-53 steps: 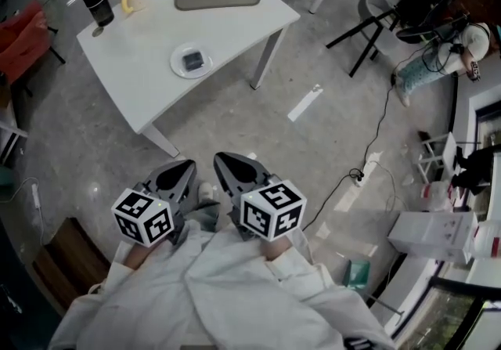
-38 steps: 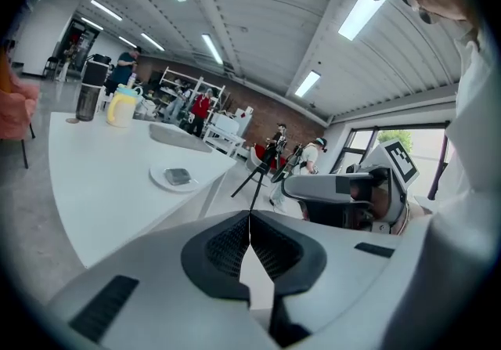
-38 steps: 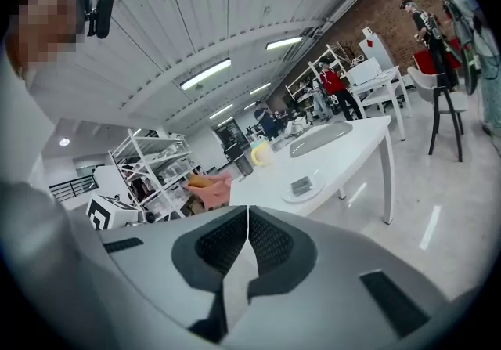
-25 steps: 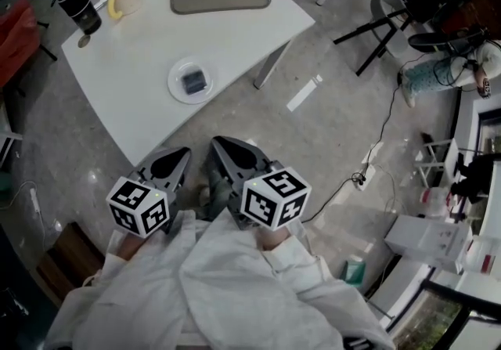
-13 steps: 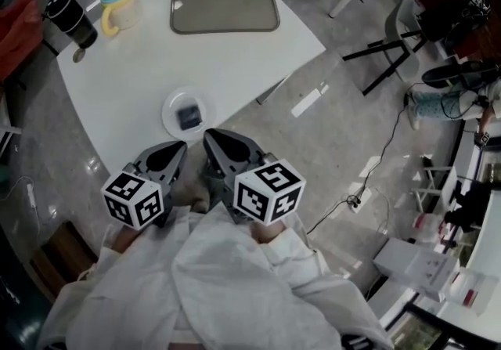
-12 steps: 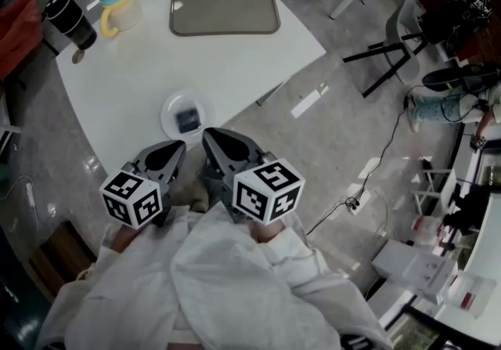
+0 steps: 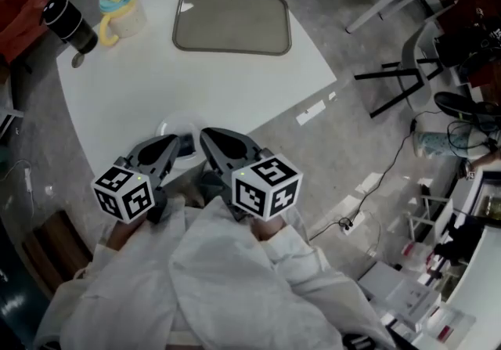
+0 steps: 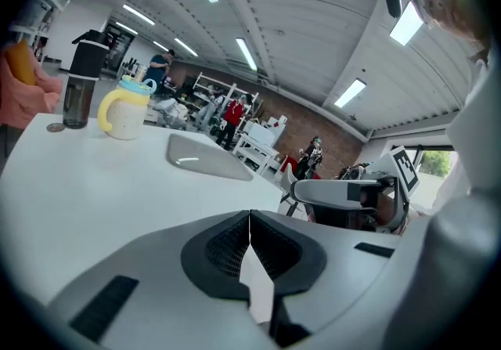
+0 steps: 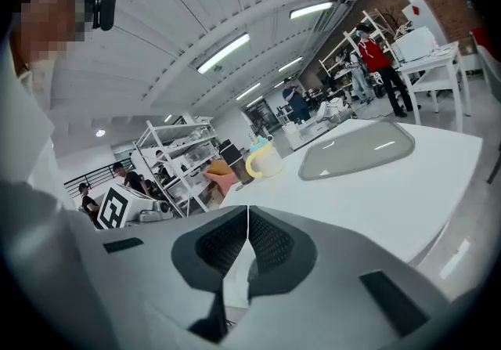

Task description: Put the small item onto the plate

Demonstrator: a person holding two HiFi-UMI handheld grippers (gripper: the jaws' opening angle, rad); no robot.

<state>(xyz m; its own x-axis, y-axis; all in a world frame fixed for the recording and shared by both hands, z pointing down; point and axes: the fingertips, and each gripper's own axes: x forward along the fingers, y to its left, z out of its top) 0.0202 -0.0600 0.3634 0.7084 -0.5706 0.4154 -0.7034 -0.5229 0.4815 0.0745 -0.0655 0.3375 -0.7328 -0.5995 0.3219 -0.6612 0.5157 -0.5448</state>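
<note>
L hand-held gripper (image 7: pixel 169 145) & R hand-held gripper (image 7: pixel 208 137) both closed, empty, tips overlapping plate (image 7: pixel 173 123) at worktop (image 7: pixel 196 82) near edge.

Round white plate (image 7: pixel 175 123): lies flat on white table (image 7: pixel 235 90), close to near edge, only far rim visible. Small item: hidden, cannot tell.

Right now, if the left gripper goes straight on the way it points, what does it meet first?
Probably the white plate at the near edge of the table: the left gripper, shut, ends just short of it. Its height is unclear, so it might pass over onto bare table.
</note>
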